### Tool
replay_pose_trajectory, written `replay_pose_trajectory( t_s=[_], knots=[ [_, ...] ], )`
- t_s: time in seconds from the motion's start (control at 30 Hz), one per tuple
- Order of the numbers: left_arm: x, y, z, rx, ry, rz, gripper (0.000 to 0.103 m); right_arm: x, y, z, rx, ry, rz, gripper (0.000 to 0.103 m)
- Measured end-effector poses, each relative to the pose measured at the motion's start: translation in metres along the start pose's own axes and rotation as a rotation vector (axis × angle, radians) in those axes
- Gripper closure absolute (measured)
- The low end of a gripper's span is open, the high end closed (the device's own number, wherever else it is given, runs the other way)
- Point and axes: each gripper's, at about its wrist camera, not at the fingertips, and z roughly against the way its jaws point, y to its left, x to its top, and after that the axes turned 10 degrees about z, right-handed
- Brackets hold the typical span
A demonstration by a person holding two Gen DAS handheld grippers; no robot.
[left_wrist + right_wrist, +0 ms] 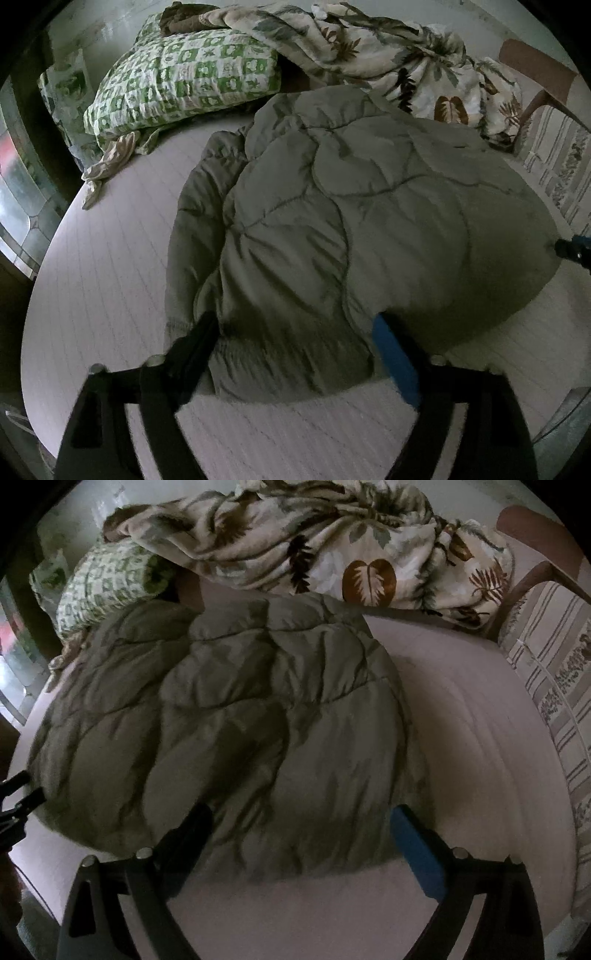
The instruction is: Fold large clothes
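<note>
Both the left gripper (295,332) and right gripper (301,825) have jaws spread at the near hem of the jacket (351,221) mid-bed (110,258), so slick padding (thick, puffy) may slip a shallow pinch.

No legible text or labels anywhere.

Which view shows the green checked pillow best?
The left wrist view: the green checked pillow lies nearly whole beyond the quilted jacket. The right wrist view shows only one blurred end, partly behind the jacket.
</note>
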Motion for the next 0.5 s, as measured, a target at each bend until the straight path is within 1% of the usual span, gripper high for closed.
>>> replay_pose_trajectory(
  t_s=[0.07, 0.17, 0.3, 0.37, 0.43, 0.5],
  knots=[
    [-0.006, -0.002, 0.009, 0.012, -0.023, -0.009, 0.005, -0.008, 0.003, 0.008, 0.01, -0.017, -0.013, 0.0],
    [-0.016, -0.007, 0.023, 0.008, -0.058, -0.034, 0.005, -0.024, 0.013, 0.024, 0.03, -0.049, -0.027, 0.0],
    [-0.031, -0.014, 0.044, 0.012, -0.116, -0.061, 0.005, -0.043, 0.024, 0.043, 0.034, -0.072, -0.036, 0.0],
    [-0.038, -0.018, 0.053, 0.043, -0.148, -0.073, 0.005, -0.052, 0.03, 0.053, 0.022, -0.084, -0.03, 0.0],
    [-0.044, -0.021, 0.062, 0.059, -0.174, -0.082, 0.005, -0.06, 0.038, 0.063, 0.001, -0.103, -0.006, 0.0],
    [-0.049, -0.022, 0.07, 0.038, -0.184, -0.081, 0.005, -0.069, 0.046, 0.074, -0.015, -0.119, 0.017, 0.0]
  ],
)
